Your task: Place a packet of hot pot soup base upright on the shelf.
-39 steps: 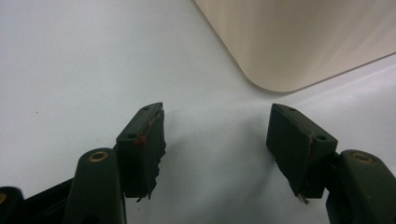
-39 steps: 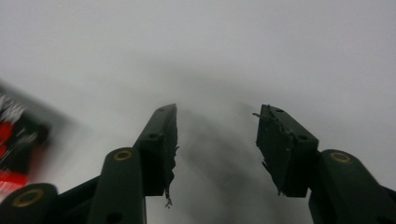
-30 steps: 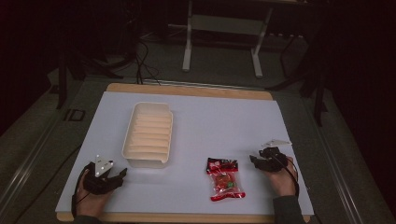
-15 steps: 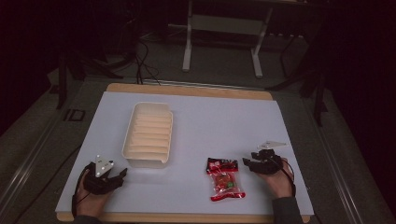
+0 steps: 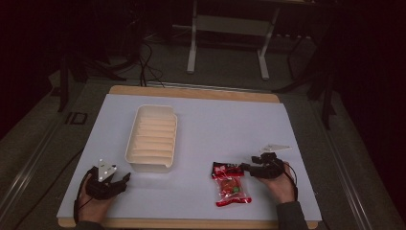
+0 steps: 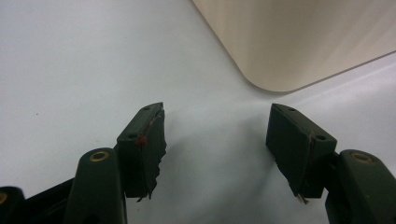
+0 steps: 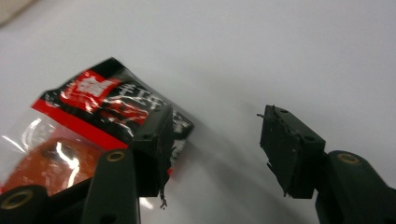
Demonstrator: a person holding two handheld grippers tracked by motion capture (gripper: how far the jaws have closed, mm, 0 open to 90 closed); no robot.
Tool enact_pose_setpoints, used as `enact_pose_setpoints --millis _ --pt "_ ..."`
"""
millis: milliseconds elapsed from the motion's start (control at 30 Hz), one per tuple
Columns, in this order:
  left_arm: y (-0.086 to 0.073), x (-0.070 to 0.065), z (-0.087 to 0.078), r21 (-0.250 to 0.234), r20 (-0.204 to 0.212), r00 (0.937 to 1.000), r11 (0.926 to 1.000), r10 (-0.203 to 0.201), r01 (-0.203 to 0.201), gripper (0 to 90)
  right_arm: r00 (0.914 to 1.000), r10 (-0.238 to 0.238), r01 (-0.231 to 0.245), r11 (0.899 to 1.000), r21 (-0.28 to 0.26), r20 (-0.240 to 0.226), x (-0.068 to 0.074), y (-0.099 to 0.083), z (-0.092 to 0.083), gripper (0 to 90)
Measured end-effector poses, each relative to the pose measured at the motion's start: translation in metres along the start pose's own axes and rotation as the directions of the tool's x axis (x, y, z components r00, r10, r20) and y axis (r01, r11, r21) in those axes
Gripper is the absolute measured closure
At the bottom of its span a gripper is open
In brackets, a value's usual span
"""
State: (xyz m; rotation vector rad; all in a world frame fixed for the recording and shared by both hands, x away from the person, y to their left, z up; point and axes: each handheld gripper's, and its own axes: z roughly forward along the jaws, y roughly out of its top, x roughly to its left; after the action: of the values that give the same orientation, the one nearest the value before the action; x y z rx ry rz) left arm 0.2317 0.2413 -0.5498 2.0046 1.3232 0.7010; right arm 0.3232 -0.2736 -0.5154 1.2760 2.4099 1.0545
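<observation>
A red and black snack packet lies flat on the white table top, front right of centre. My right gripper sits at the packet's top right corner, jaws apart and just opened wider. In the right gripper view the packet lies under and left of the left jaw, and the gap of that gripper holds only bare table. My left gripper rests open at the front left, near a cream ridged tray. The left gripper view shows that gripper empty, the tray's corner ahead.
The white sheet covers a wooden table with its edge showing at back and front. Beyond the table stand a metal frame and cables on a dark floor.
My right gripper has slid left, up to the packet's top right corner, and its jaws have spread. The left hand has stayed put.
</observation>
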Motion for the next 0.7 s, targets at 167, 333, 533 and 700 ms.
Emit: enact_pose_setpoints --millis 167,333,533,700 --pt "0.0 0.0 0.0 0.0 -0.001 1.0 1.0 0.001 -0.001 37.5 0.9997 -0.011 0.011 1.0 -0.001 -0.021 0.006 0.004 0.003 40.9" --pt "0.0 0.0 0.0 0.001 -0.001 1.0 1.0 0.001 -0.001 37.5 0.9988 -0.031 0.031 1.0 0.001 -0.038 0.013 0.007 0.009 39.0" --pt "0.0 0.0 0.0 0.002 -0.001 1.0 1.0 0.001 -0.001 37.5 0.9953 -0.053 0.054 0.998 0.02 -0.081 0.023 0.012 0.019 32.8" --pt "0.0 0.0 0.0 0.003 -0.001 1.0 1.0 0.002 -0.002 37.5 0.9937 -0.065 0.069 0.997 0.045 -0.091 0.027 0.012 0.028 31.1"
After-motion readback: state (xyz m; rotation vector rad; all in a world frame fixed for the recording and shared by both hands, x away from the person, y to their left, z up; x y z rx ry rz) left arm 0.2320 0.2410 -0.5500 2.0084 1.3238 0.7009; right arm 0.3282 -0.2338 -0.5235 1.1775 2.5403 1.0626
